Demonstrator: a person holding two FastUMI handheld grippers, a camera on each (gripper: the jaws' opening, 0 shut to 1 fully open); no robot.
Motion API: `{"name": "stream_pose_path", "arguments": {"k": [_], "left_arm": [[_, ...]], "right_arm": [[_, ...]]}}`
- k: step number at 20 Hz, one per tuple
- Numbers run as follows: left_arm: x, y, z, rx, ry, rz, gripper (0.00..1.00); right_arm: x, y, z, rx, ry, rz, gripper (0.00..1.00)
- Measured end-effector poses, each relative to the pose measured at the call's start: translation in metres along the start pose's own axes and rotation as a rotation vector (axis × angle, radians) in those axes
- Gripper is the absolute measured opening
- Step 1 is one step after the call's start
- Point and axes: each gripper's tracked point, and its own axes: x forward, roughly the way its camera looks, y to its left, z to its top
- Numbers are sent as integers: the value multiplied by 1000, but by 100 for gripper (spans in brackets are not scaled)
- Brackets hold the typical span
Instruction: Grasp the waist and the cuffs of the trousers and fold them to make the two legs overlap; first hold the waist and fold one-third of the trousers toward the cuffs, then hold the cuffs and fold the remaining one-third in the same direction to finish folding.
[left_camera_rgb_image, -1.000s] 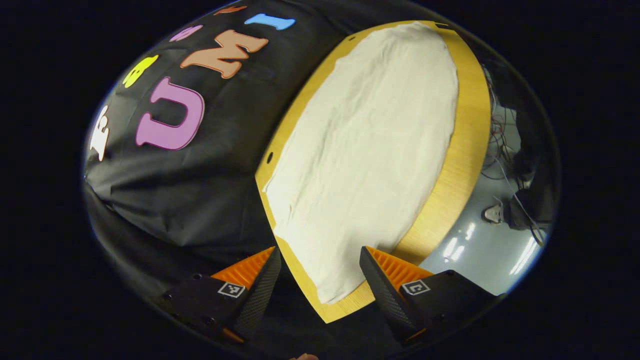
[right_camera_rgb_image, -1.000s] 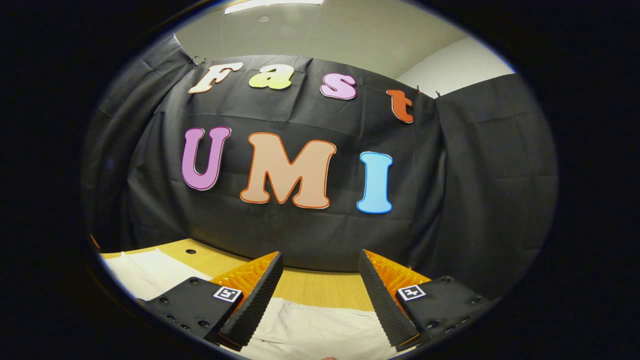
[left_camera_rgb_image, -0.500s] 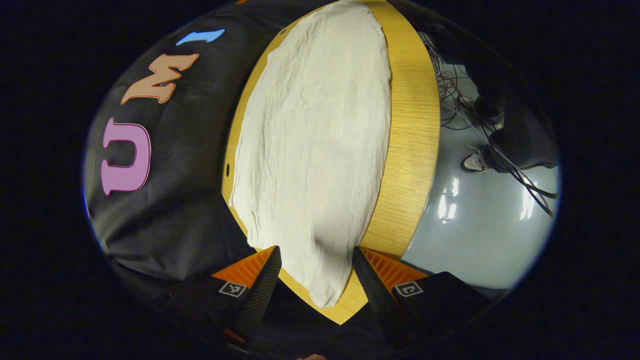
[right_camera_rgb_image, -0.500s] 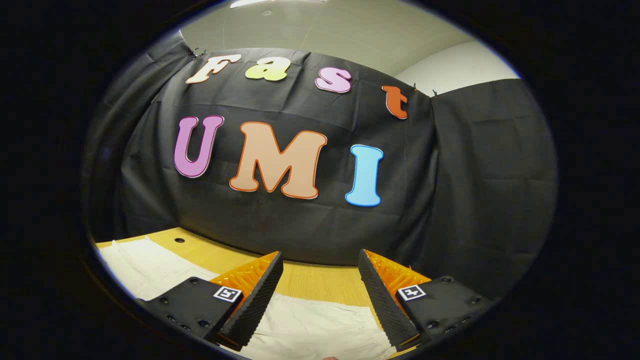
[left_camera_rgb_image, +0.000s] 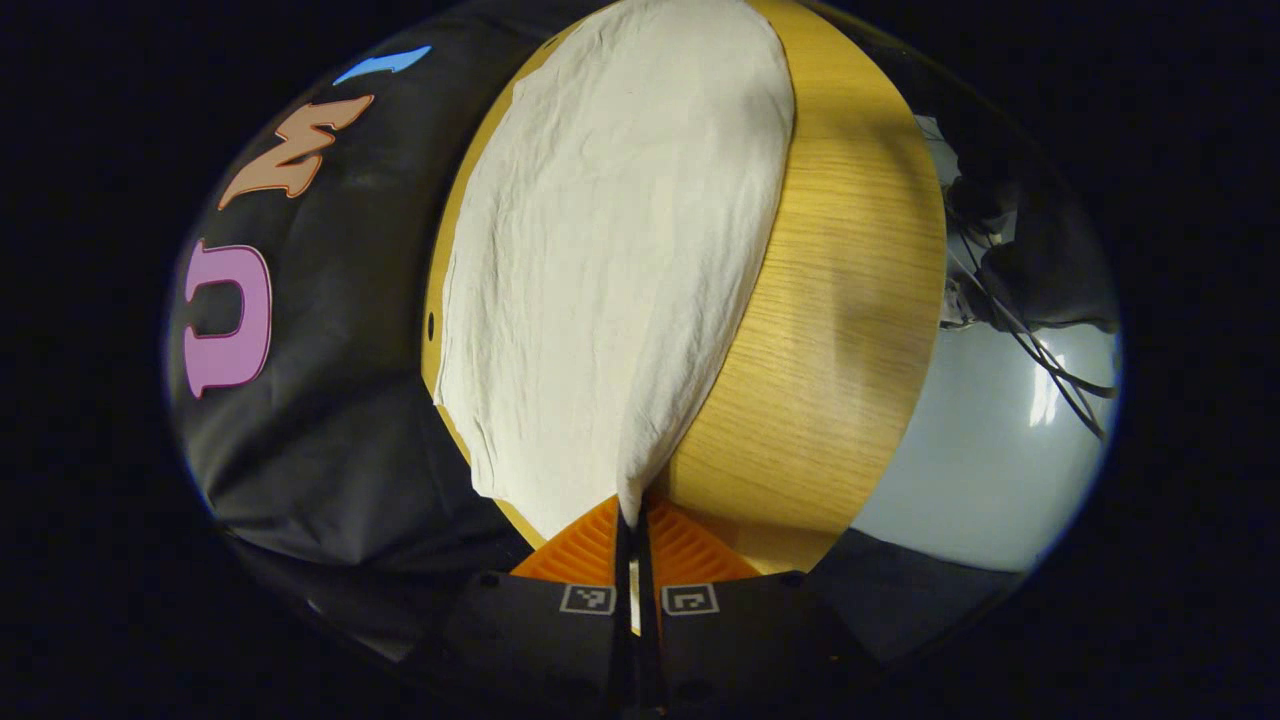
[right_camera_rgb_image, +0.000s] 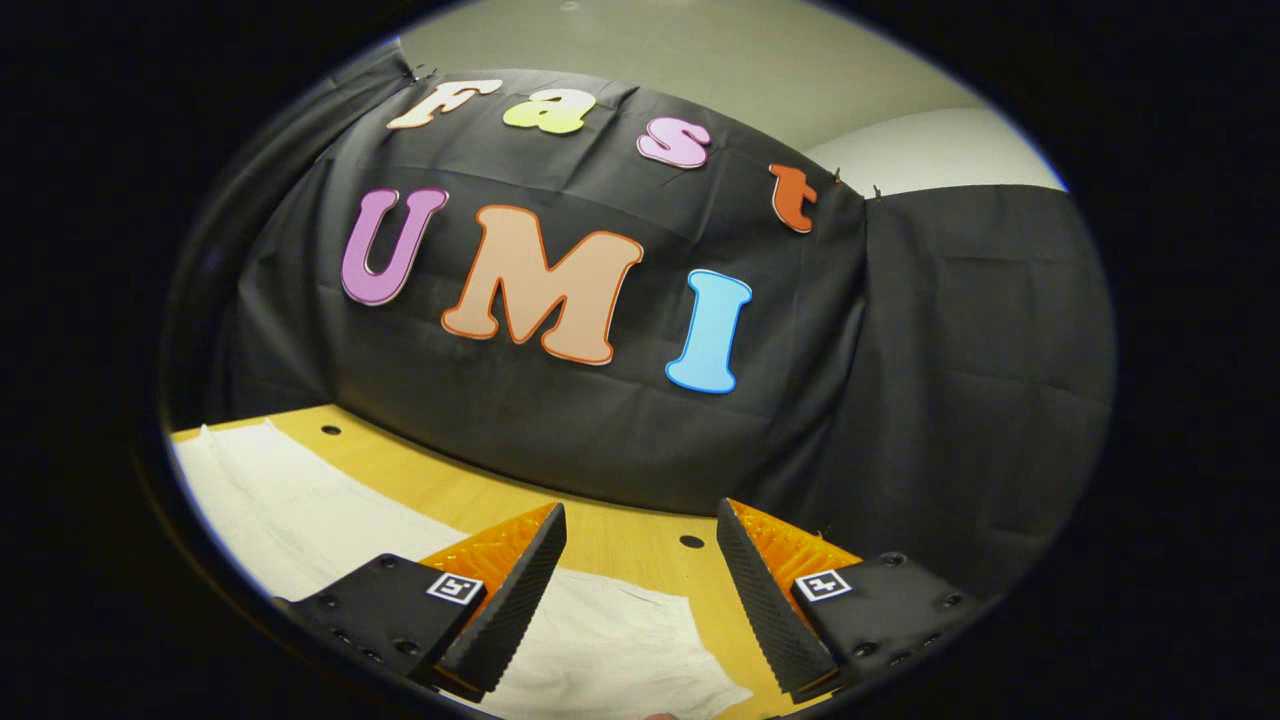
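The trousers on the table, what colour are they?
Plain cream-white, with no pattern; the trousers show best in the left gripper view, spread on the wooden table.

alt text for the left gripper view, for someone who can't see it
The left hand-held gripper is shut on an edge of the cream fabric trousers, which stretch away flat along a light wooden table beside the booth's black cloth wall.

I see the trousers (left_camera_rgb_image: 610, 250) as plain off-white cloth with no print, just faint creases, lying on my table (left_camera_rgb_image: 830, 350), which is honey-yellow wood with fine straight grain. Beyond the table's edge the floor (left_camera_rgb_image: 980, 460) reads pale grey-blue and glossy, and the booth wall (right_camera_rgb_image: 960, 380) is matte black.
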Motion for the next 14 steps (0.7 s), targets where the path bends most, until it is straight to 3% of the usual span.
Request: {"name": "stream_pose_path", "arguments": {"k": [7, 14], "left_arm": [[0, -1, -1, -34, 24, 38, 1], [0, -1, -1, -31, 32, 55, 1]], "right_arm": [[-24, -13, -51, -253, 59, 71, 97], [-55, -4, -138, -620, 151, 262, 98]]}}
